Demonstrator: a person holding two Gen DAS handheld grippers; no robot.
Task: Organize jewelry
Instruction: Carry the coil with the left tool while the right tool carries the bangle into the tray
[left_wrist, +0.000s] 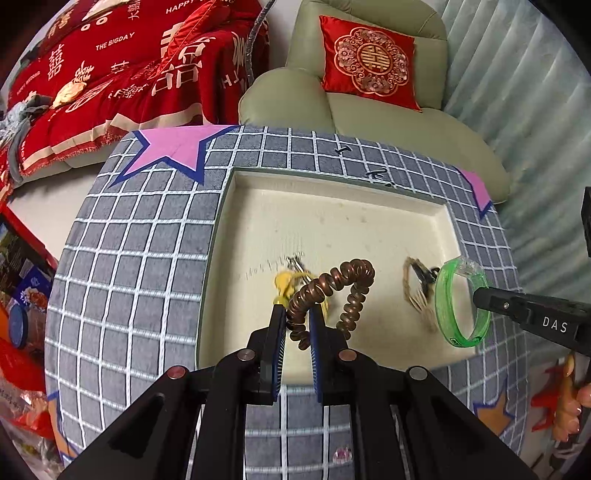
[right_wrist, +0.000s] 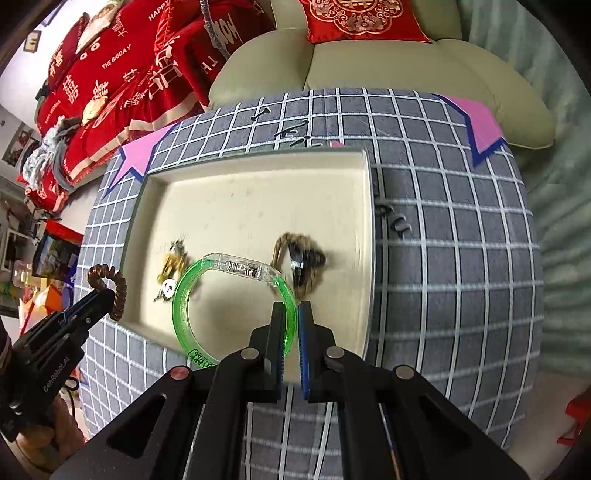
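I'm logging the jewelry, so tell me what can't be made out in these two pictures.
- Yellow piece in the tray: left wrist view, motion blur and the brown coil band cover it.
- Woven brown piece: both views, blurred; type unclear.
- Green bangle lettering: right wrist view, cut off by the right gripper.

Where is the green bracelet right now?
The green bracelet is pinched in the right gripper over the cream tray's near edge, between the yellow charm and the rope bracelet.

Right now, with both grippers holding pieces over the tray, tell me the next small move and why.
Probably lower the left gripper and release the brown coil band onto bare tray floor. Both grippers are shut on pieces: the right gripper holds the green bangle. The far half of the tray looks free.
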